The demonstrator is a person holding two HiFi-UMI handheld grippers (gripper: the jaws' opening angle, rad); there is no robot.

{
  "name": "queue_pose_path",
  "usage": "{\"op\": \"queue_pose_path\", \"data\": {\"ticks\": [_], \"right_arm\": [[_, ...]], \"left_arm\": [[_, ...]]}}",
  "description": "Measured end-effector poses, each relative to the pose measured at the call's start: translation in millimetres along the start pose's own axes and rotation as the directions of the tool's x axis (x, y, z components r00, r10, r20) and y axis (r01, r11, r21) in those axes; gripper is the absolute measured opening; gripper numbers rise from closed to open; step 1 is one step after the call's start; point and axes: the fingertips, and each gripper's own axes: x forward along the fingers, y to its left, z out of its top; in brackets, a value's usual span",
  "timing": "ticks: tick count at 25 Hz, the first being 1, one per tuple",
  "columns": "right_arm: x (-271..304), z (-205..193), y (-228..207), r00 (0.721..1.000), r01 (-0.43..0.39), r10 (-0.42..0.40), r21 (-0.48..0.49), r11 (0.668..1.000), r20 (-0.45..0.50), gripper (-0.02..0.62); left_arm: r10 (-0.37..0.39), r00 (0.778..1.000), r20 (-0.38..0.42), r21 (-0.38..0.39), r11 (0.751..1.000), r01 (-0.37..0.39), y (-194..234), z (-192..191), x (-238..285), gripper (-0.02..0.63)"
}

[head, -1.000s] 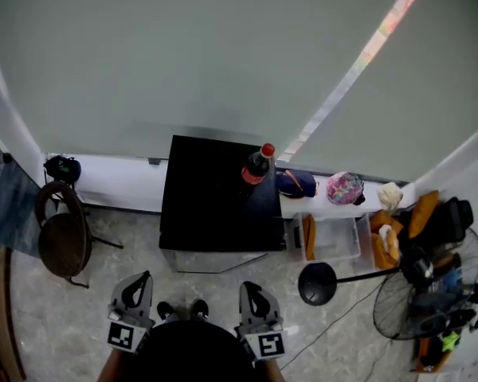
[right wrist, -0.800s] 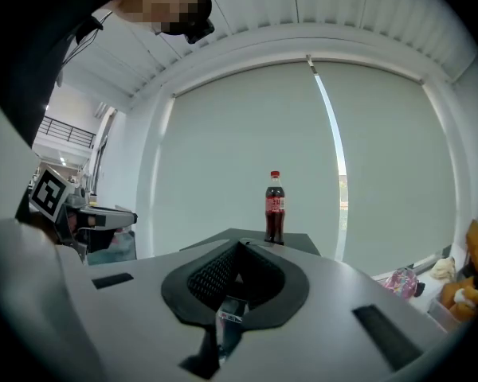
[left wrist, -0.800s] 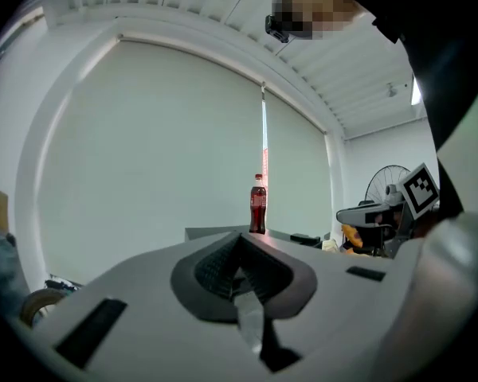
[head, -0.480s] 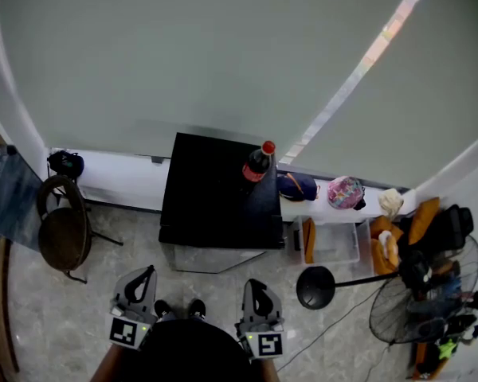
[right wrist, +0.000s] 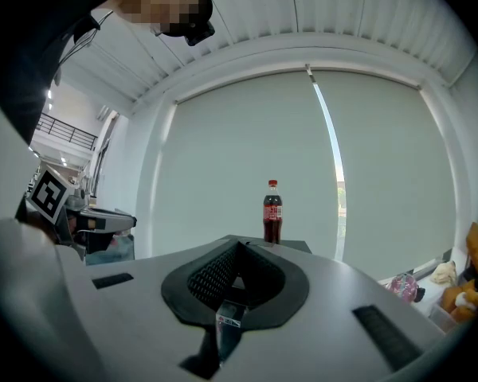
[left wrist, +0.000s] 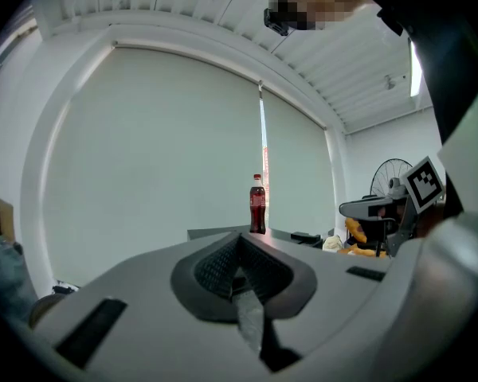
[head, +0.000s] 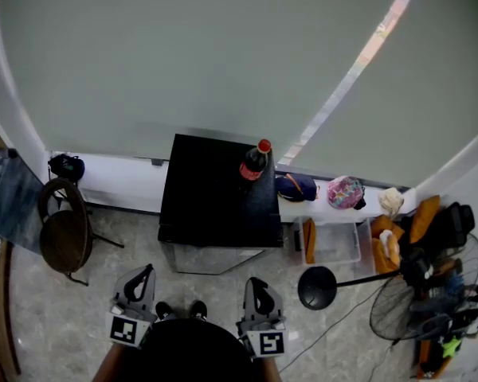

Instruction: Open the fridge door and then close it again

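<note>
My left claw (head: pixel 142 275) and right claw (head: pixel 256 285), both clenched on nothing, face the fridge (head: pixel 219 189) ahead, well apart; I judge the right claw squarer to its front.

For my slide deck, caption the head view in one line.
Left gripper and right gripper, both shut, face a black fridge with a cola bottle on top.
</note>
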Motion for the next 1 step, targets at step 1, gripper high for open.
{"op": "queue_pose_path", "data": {"ticks": [1], "right_arm": [[-0.4,-0.3,-0.2,1.0,-0.003,0.003,-0.002,1.0,-0.002,0.012]], "left_arm": [[0.001,1.0,-0.001,0.0,1.0,-0.001,-0.6,-1.0,0.7,0.008]]}}
